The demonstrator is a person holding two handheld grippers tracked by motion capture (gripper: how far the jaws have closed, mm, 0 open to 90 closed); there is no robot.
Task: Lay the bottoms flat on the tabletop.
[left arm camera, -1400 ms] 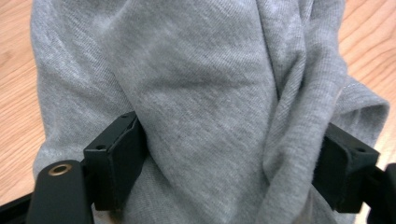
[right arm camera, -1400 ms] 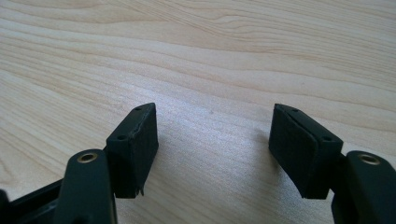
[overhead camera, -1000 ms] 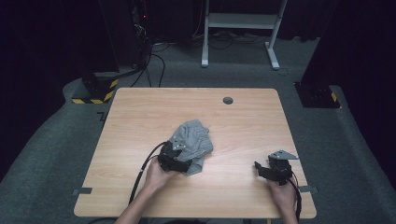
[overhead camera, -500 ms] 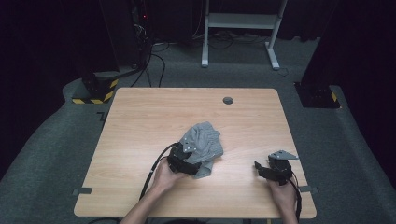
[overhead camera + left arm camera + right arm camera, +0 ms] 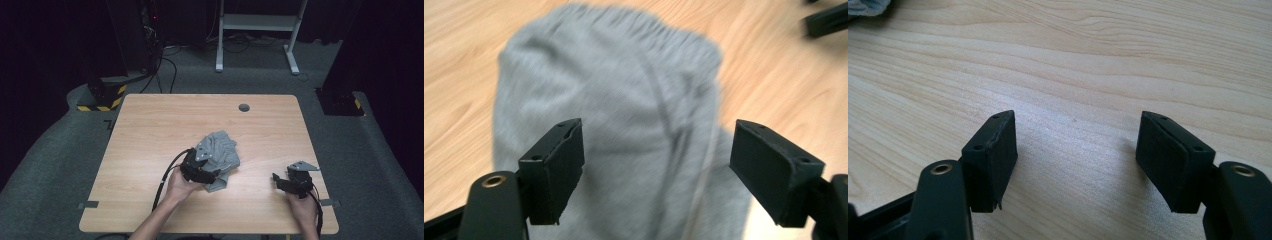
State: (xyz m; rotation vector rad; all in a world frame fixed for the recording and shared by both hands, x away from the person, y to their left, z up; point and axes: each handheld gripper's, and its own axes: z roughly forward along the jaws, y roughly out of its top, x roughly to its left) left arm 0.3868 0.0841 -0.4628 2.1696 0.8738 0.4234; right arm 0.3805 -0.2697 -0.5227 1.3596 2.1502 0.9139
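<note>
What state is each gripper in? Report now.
Left gripper: open, jaws just closing slightly, above the crumpled grey knit garment.
Right gripper: open, holding nothing.

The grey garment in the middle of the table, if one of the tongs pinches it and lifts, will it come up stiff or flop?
The grey garment lies rumpled, with soft folds and a gathered waistband, so it would probably droop from the pinch. It looks like thin knit, so likely light. Pushed across the wooden table, it would probably bunch rather than slide whole.
</note>
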